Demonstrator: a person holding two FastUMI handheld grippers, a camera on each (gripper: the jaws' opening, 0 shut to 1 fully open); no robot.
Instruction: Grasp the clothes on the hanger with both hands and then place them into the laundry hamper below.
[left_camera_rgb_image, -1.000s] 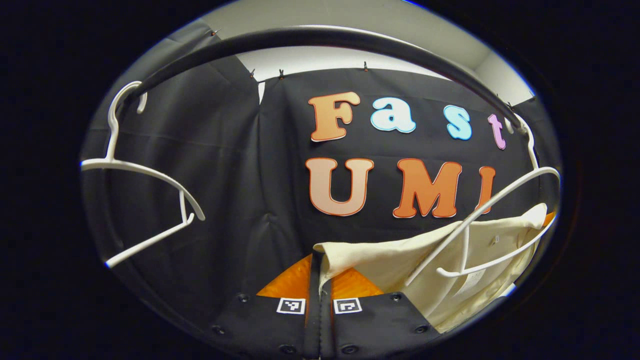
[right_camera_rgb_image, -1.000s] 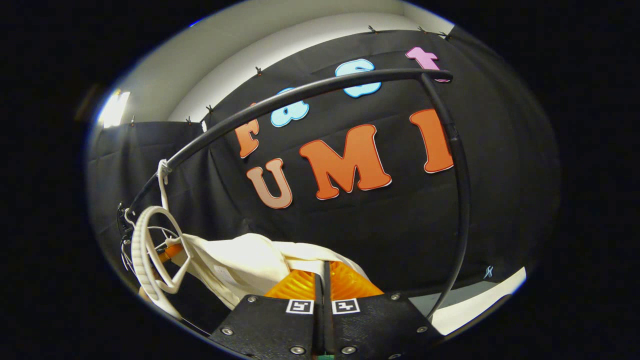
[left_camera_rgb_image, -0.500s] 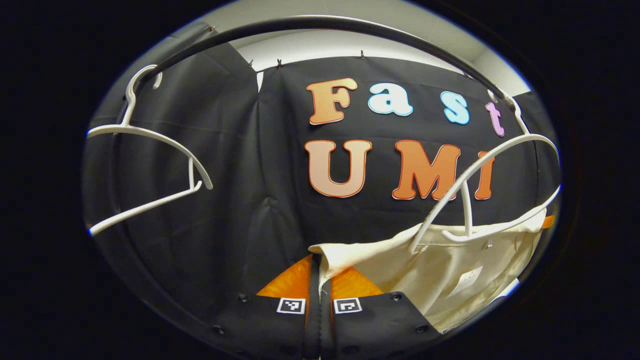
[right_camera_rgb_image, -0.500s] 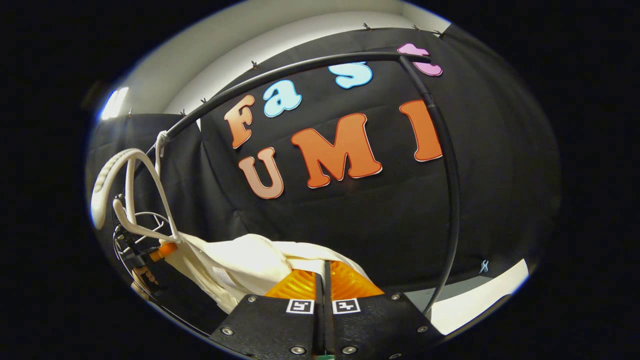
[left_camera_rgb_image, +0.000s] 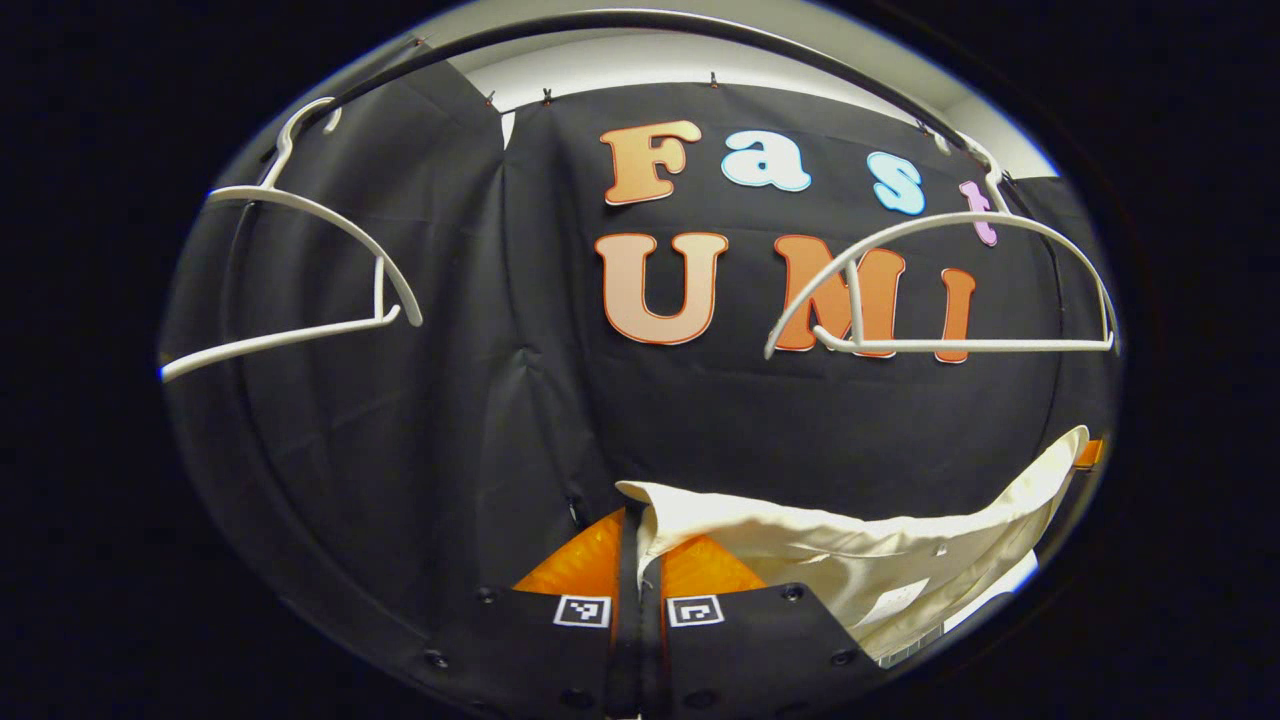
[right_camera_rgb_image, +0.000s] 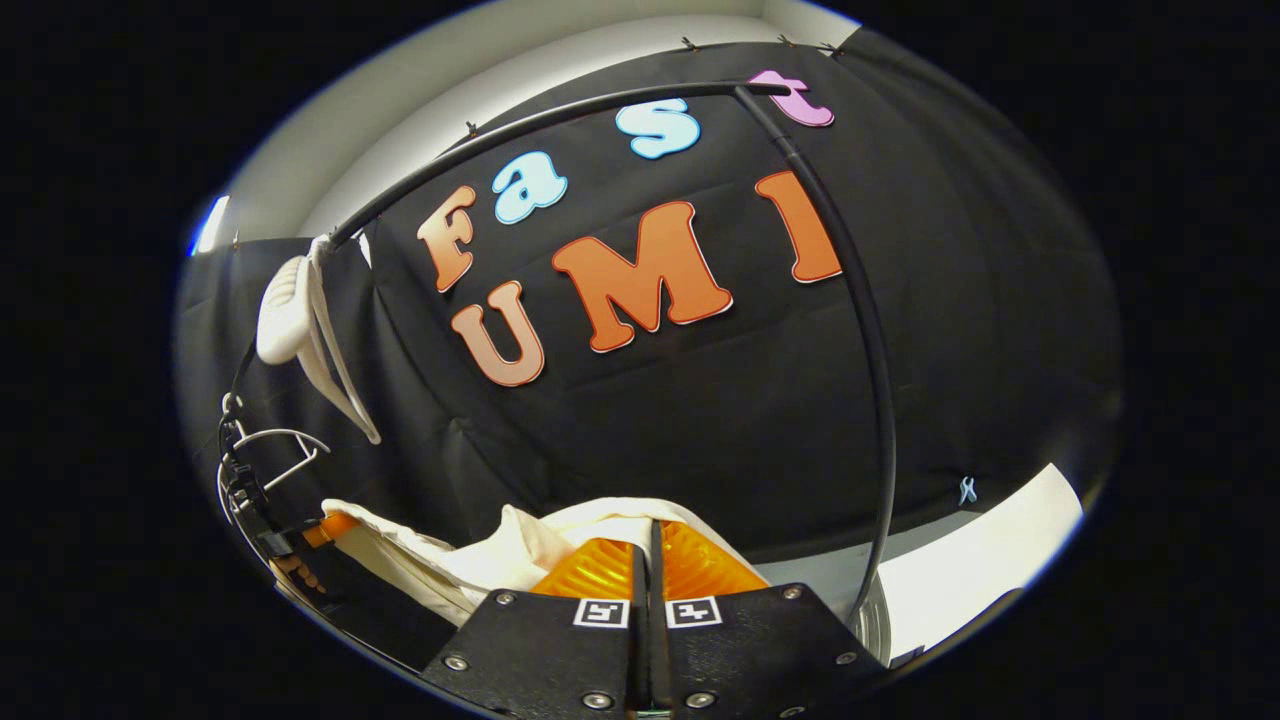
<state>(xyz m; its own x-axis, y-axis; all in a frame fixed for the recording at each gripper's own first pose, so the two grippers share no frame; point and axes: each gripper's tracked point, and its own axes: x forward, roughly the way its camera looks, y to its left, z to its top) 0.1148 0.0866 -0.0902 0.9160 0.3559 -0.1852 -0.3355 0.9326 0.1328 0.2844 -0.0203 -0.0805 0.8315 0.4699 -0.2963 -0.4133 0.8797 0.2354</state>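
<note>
Your left gripper (left_camera_rgb_image: 640, 560) and right gripper (right_camera_rgb_image: 648, 560) each pinch the cream garment (left_camera_rgb_image: 880, 545) (fingers closed on cloth), below the bare hanger (left_camera_rgb_image: 940, 290).

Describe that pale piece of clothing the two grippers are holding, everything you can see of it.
The cream garment looks like thin woven cloth, wrinkled, with a small label on it. It is off the white hanger and hangs slack below it, stretched between the left gripper and the right gripper, each shut on one edge, fabric bunching at the right one.
</note>
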